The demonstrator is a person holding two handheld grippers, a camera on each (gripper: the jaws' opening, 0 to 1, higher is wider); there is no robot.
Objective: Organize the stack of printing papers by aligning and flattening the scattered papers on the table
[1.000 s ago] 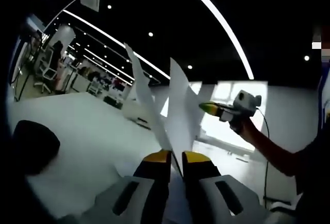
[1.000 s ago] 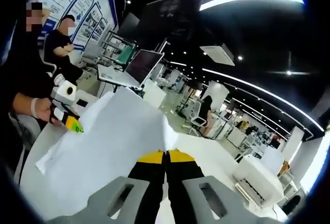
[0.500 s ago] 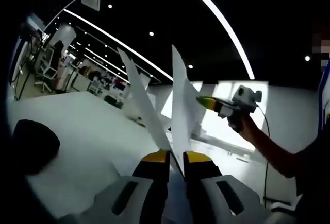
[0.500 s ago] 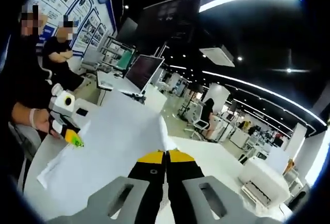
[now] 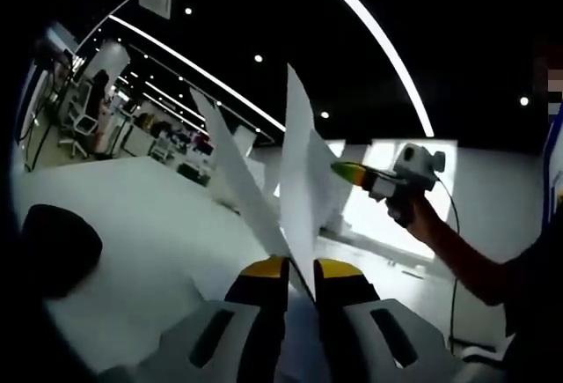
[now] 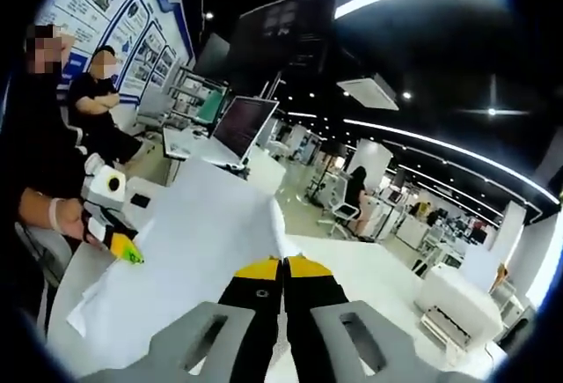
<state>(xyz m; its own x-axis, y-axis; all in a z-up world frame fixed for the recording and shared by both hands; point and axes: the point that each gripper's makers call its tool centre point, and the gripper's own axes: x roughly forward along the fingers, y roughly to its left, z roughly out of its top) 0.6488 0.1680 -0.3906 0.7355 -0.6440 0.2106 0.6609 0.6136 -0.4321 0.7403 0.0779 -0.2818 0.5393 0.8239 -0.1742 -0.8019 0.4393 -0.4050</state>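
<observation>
Left gripper (image 5: 300, 267) is pinching the edge of the papers (image 5: 295, 185) between its pressed-together yellow tips, the sheets standing up off the white counter (image 5: 132, 224) and fanning apart above the jaws. Right gripper (image 6: 283, 266) is likewise clamping the papers (image 6: 189, 255) at a corner, the sheets spreading down and left toward the left gripper (image 6: 123, 246), which a person's hand (image 6: 63, 216) is holding at the far edge.
</observation>
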